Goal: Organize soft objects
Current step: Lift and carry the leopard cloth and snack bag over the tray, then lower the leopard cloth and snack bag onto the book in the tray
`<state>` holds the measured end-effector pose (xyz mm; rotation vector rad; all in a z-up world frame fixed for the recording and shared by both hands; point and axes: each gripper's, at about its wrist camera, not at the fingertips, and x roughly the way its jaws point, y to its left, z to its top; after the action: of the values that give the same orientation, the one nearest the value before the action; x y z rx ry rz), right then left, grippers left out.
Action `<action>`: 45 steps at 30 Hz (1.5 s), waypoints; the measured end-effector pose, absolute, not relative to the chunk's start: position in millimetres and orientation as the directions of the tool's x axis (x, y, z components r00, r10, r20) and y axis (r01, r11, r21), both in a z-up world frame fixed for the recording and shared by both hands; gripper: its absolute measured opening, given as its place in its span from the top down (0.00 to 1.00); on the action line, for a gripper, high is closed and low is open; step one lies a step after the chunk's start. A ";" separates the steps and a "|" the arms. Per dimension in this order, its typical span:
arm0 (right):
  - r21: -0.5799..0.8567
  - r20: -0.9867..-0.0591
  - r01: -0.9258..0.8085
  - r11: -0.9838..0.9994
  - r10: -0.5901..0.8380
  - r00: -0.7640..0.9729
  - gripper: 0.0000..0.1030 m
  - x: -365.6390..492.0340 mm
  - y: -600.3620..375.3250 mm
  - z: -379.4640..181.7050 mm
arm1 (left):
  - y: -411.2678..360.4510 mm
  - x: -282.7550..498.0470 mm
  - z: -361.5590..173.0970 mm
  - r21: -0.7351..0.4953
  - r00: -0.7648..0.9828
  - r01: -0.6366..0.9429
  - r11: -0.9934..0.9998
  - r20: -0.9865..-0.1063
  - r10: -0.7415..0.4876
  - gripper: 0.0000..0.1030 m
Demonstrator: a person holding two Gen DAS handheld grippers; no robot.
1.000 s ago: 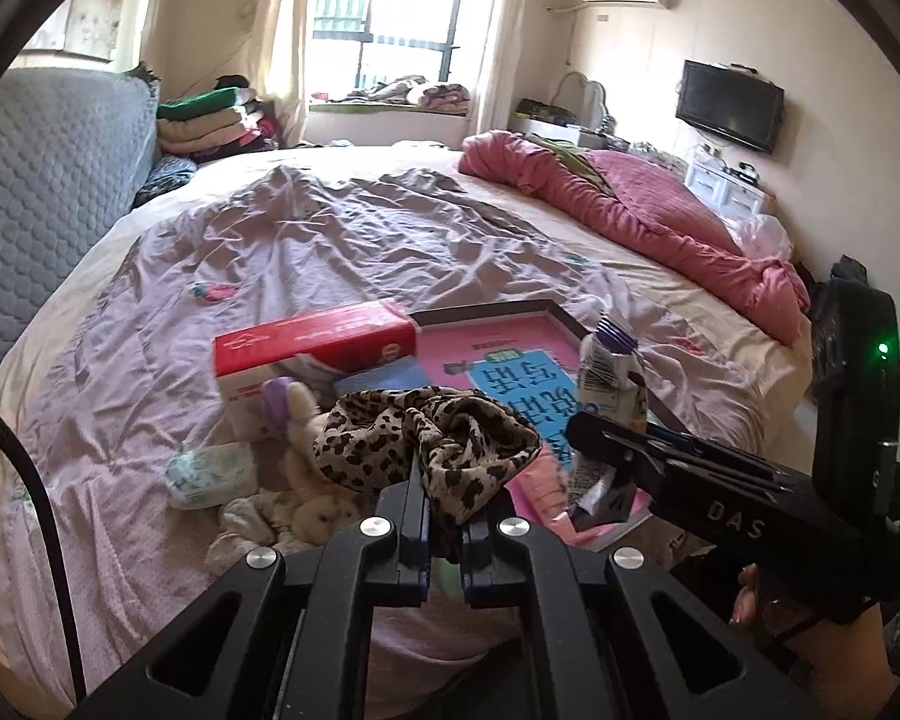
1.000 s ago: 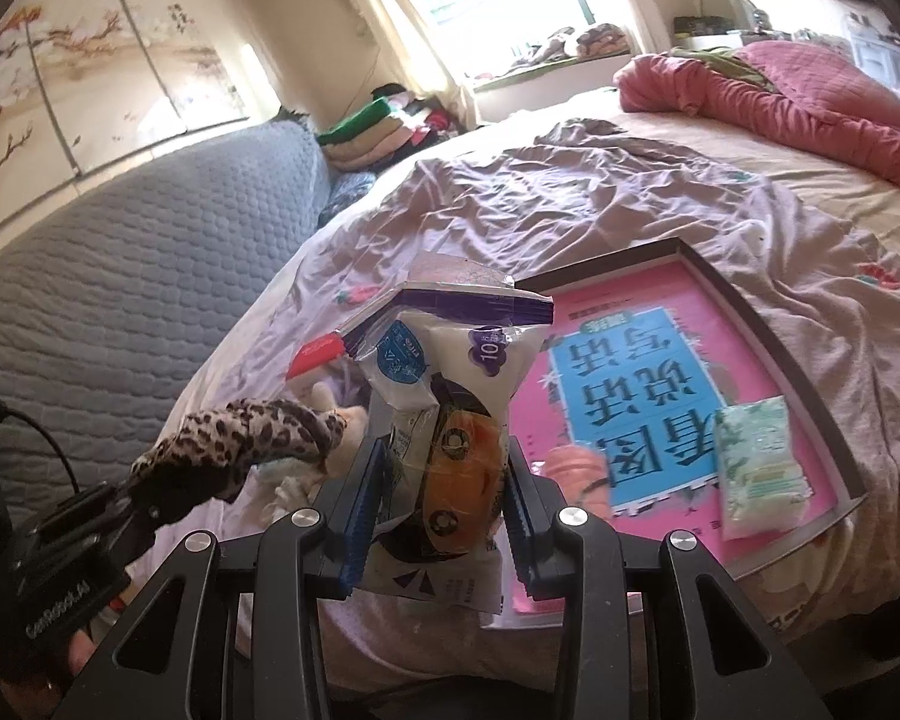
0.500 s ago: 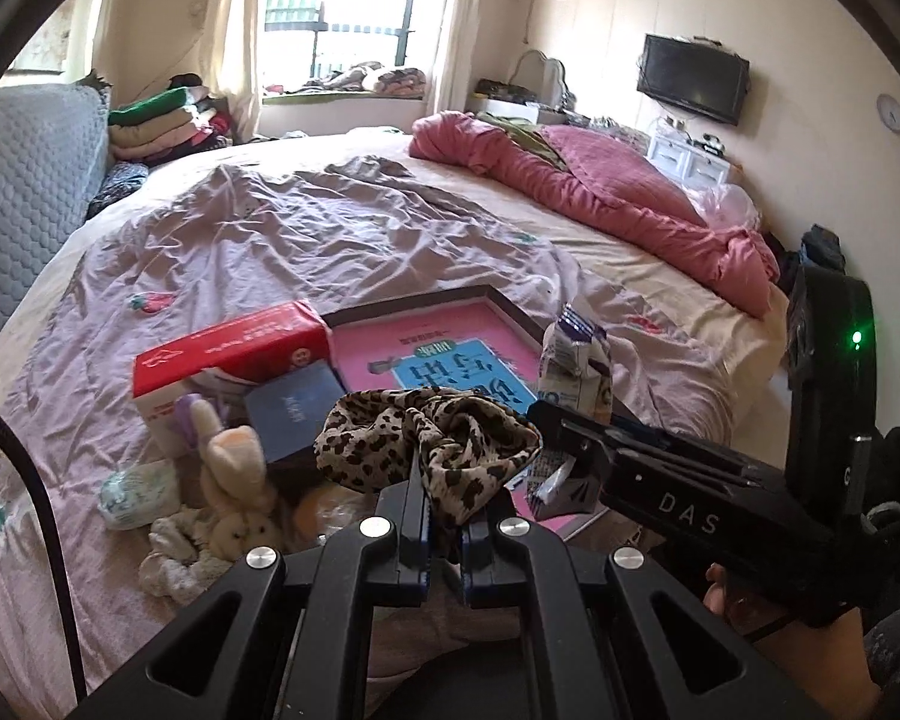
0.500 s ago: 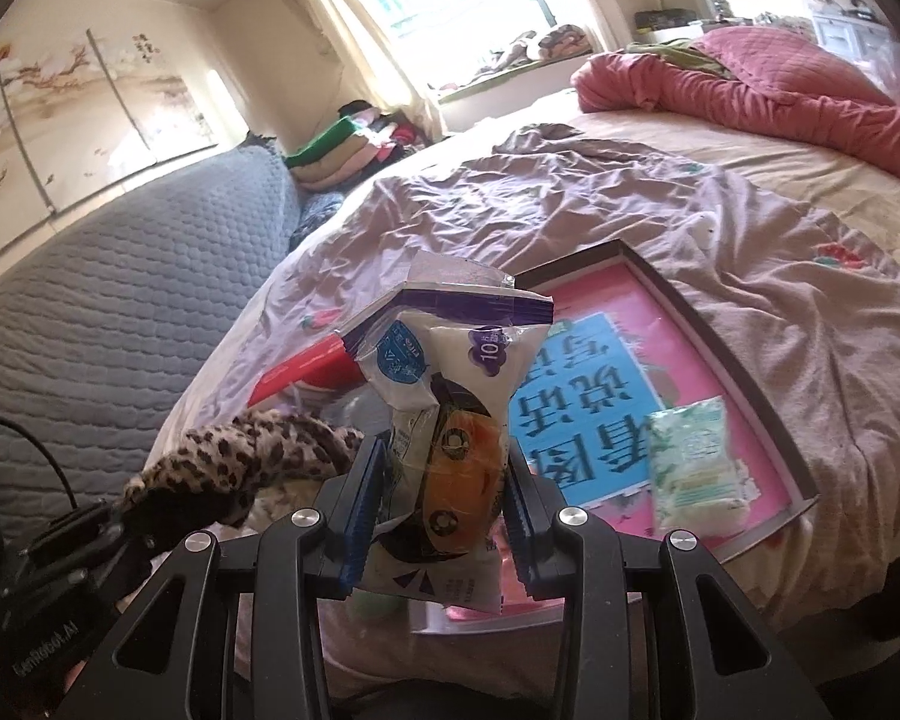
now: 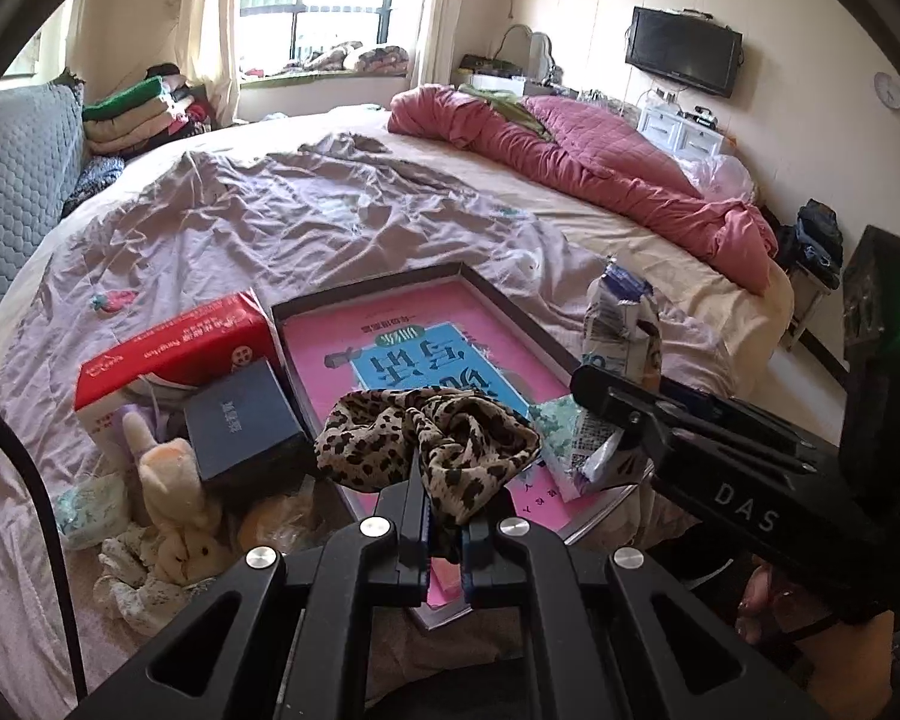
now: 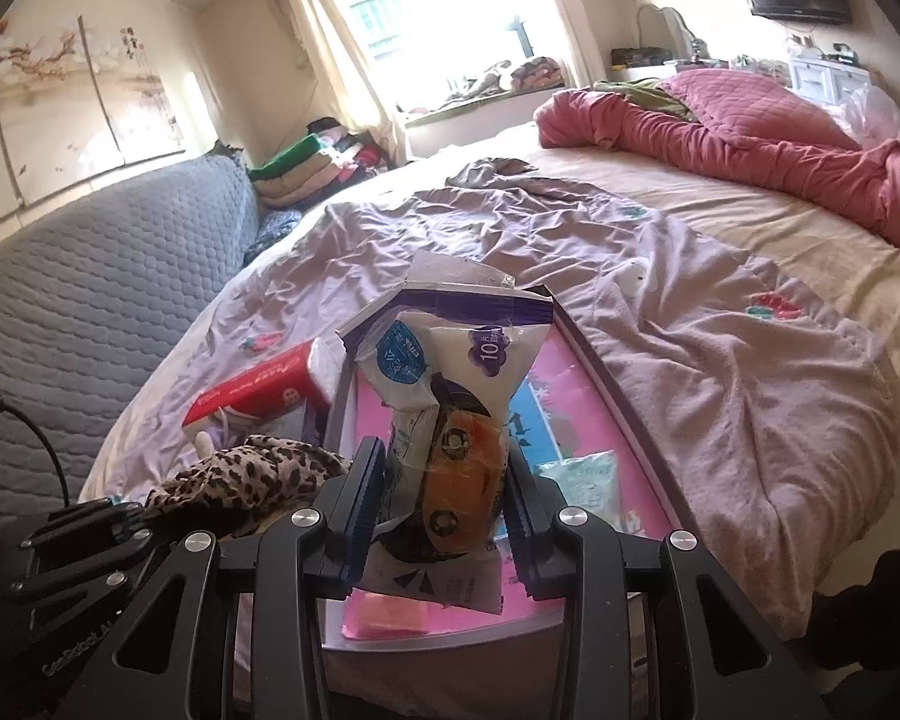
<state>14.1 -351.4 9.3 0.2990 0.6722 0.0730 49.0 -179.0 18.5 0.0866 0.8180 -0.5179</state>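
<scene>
My left gripper (image 5: 444,522) is shut on a leopard-print cloth (image 5: 432,444) and holds it above the near edge of a pink tray (image 5: 426,324) on the bed. My right gripper (image 6: 444,510) is shut on a white and purple plastic packet (image 6: 450,396) and holds it upright above the same tray (image 6: 606,396). The packet also shows in the left wrist view (image 5: 624,330), to the right of the cloth. The cloth shows low left in the right wrist view (image 6: 252,474). A pale green packet (image 6: 588,480) lies in the tray.
Left of the tray lie a red box (image 5: 180,348), a dark blue box (image 5: 240,426), a plush rabbit (image 5: 174,498) and a small pack (image 5: 90,510). A pink quilt (image 5: 600,162) lies at the far right. A grey padded headboard (image 6: 90,276) runs along the left.
Both grippers have shifted left over the tray's near edge, so the boxes and plush rabbit now show further right. Both grips are unchanged.
</scene>
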 end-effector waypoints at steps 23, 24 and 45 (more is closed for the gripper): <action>0.307 -0.675 -0.022 0.952 0.234 0.700 0.62 33.6 -350.2 -29.8 | -196.1 75.3 -23.7 -0.119 0.490 0.453 0.884 -0.795 -0.358 0.94; 0.307 -0.676 -0.022 0.951 0.235 0.698 0.62 34.1 -350.0 -31.5 | -195.9 75.6 -24.6 -0.118 0.488 0.453 0.884 -0.796 -0.356 0.94; 0.291 -0.754 -0.030 0.956 0.249 0.608 0.62 53.3 -342.1 -68.0 | -203.1 74.5 -39.7 -0.096 0.464 0.472 0.876 -0.818 -0.340 0.93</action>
<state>53.3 -342.1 -68.0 0.2607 0.9057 0.1633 74.5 -203.1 -39.7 0.1513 0.9676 -0.5010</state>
